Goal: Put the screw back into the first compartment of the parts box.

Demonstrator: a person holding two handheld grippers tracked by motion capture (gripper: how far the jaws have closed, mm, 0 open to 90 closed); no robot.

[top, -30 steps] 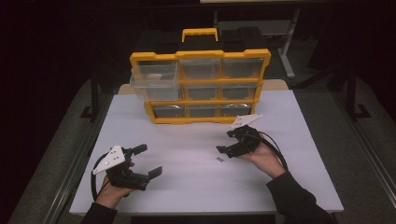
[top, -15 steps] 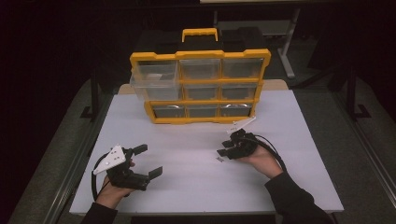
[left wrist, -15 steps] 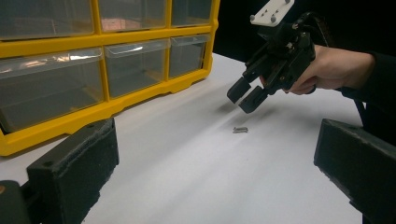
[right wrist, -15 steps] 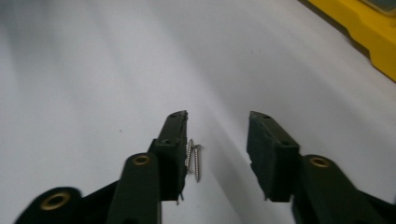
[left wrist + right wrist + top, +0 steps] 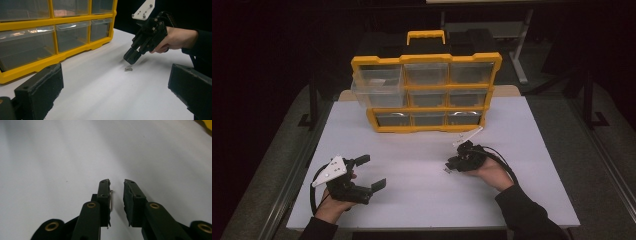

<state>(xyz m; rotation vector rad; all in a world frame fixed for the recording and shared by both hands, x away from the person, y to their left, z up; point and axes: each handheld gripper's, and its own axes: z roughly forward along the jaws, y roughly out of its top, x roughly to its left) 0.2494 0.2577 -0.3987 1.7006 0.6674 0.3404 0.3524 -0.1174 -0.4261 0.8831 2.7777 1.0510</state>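
A small metal screw (image 5: 446, 171) lies on the white table (image 5: 422, 200), right of the middle. My right gripper (image 5: 452, 164) points down at it with its tips almost on the tabletop. Its jaws have just been closing. In the right gripper view, the screw (image 5: 111, 201) lies between the jaws of the right gripper (image 5: 117, 182), against the left pad, with a narrow gap to the other pad. My left gripper (image 5: 372, 172) rests at the front left, open wide and holding nothing. The left gripper view shows the screw (image 5: 128, 69) just under the right gripper (image 5: 131, 57).
A yellow organizer (image 5: 427, 95) with clear drawers stands upright at the back of the table, and its top-left drawer (image 5: 377, 85) is pulled out. The table's front edge lies close behind both hands. Dark floor and table frames surround the table.
The right gripper's jaws have narrowed from wide to a small gap around the screw, and the hand has dipped slightly toward the table. The left gripper has kept still.
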